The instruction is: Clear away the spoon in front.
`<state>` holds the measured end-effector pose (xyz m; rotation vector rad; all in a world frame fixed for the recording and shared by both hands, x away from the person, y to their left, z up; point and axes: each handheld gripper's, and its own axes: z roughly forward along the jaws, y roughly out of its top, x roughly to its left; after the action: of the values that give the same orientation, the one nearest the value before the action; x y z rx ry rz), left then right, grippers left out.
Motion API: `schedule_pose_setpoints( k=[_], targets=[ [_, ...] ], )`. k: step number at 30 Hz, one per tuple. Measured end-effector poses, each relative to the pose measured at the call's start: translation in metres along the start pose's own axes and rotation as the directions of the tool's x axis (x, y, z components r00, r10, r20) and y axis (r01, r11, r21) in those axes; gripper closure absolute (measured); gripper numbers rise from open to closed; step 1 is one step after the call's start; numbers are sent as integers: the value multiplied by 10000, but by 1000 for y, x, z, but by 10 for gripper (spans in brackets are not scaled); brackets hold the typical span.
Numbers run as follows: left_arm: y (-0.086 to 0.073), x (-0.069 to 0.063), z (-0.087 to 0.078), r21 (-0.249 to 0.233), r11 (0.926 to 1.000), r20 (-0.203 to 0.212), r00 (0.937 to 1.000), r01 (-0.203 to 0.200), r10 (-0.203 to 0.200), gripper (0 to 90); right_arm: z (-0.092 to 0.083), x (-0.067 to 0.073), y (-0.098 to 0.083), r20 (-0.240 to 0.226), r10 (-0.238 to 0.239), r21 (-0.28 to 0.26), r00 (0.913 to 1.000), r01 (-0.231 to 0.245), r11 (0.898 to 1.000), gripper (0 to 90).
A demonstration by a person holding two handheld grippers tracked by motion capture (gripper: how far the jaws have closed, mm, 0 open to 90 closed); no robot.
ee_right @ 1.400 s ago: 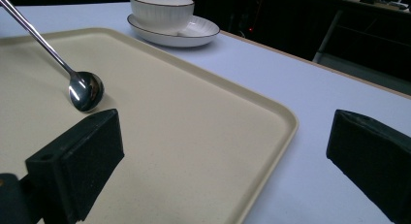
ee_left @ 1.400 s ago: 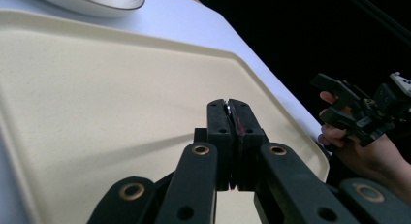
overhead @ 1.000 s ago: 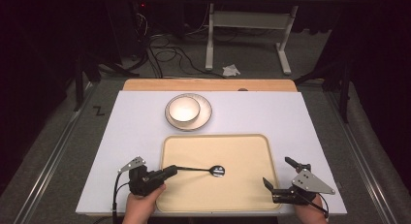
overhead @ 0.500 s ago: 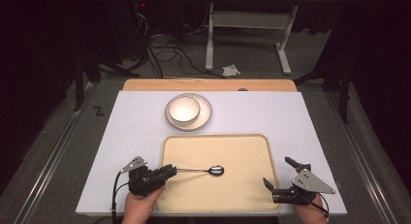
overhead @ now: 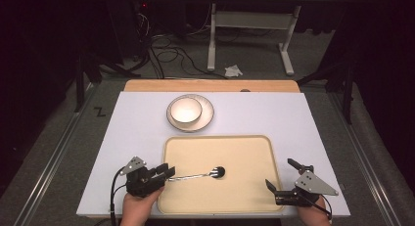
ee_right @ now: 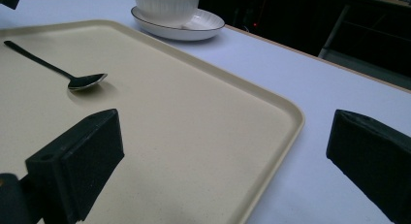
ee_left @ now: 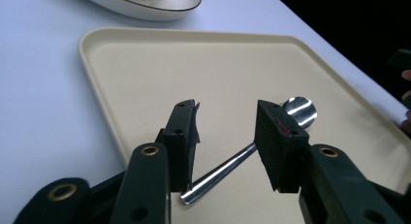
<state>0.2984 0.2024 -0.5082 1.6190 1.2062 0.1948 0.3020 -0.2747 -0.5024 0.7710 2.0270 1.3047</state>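
Note:
A metal spoon (overhead: 198, 175) lies on the beige tray (overhead: 215, 137), bowl end toward the tray's middle. My left gripper (overhead: 166, 172) sits at the tray's left edge over the handle end. In the left gripper view its jaws (ee_left: 228, 117) have just been opening; the spoon handle (ee_left: 228, 168) lies slantwise between them on the tray (ee_left: 92, 54), and the pads are not pressing on it. My right gripper (overhead: 280, 173) rests at the tray's front right corner, open wide and empty (ee_right: 228, 136). The spoon (ee_right: 72, 78) lies well off to its left.
A white bowl (overhead: 186, 110) stands on a white plate (overhead: 204, 121) behind the tray on the white tabletop (overhead: 303, 123). A wooden strip (overhead: 210, 85) runs along the far edge. Beyond it are table legs and cables on the floor.
The left gripper's jaws have spread apart off the spoon handle. The spoon stays on the tray in about the same place. The right gripper has not moved.

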Motion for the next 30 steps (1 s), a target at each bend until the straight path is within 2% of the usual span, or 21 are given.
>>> schedule_pose_setpoints(
  k=[5,6,8,9,12,15,16,17,19,21,25,29,30],
  targets=[
    [1,1,3,364,9986,-344,9986,-395,407,665,1,1,0,-31,22,74,10000,-22,10000,4],
    [1,1,6,611,9957,-469,9963,-693,722,750,1,1,0,-55,17,34,10000,-17,10000,4],
    [0,1,7,759,9938,-520,9950,-811,852,811,1,1,0,-59,30,44,10000,-29,10000,4],
    [0,0,9,945,9907,-626,9926,-977,1039,811,1,1,0,-50,63,70,10000,-62,10000,4],
    [0,-4,14,1360,9820,-743,9871,-1311,1421,899,1,1,0,-75,-24,9,10000,25,10000,4],
    [0,-9,15,1573,9748,-791,9819,-1584,1723,900,1,1,0,-73,-1,20,10000,2,10000,4],
    [0,-9,15,1573,9748,-791,9819,-1584,1723,900,1,1,0,-71,-1,22,10000,1,10000,4],
    [0,-11,16,1720,9692,-871,9773,-1761,1930,900,1,1,0,-76,3,22,10000,-2,10000,4],
    [-1,-12,18,1895,9637,-1065,9717,-1882,2107,900,1,1,0,-91,28,2,10000,-28,10000,4],
    [-1,-12,19,1955,9625,-1130,9706,-1882,2127,900,1,1,0,-100,26,-2,9999,-26,10000,4],
    [-3,-9,23,2274,9548,-1442,9631,-1913,2273,900,1,1,1,-103,-13,-1,9999,13,10000,4],
    [-3,-10,25,2414,9515,-1458,9622,-1908,2299,900,1,1,1,-108,9,4,9999,-9,10000,4],
    [-3,-11,26,2565,9482,-1518,9611,-1873,2309,900,1,1,1,-114,7,3,9999,-7,10000,4]
  ],
)
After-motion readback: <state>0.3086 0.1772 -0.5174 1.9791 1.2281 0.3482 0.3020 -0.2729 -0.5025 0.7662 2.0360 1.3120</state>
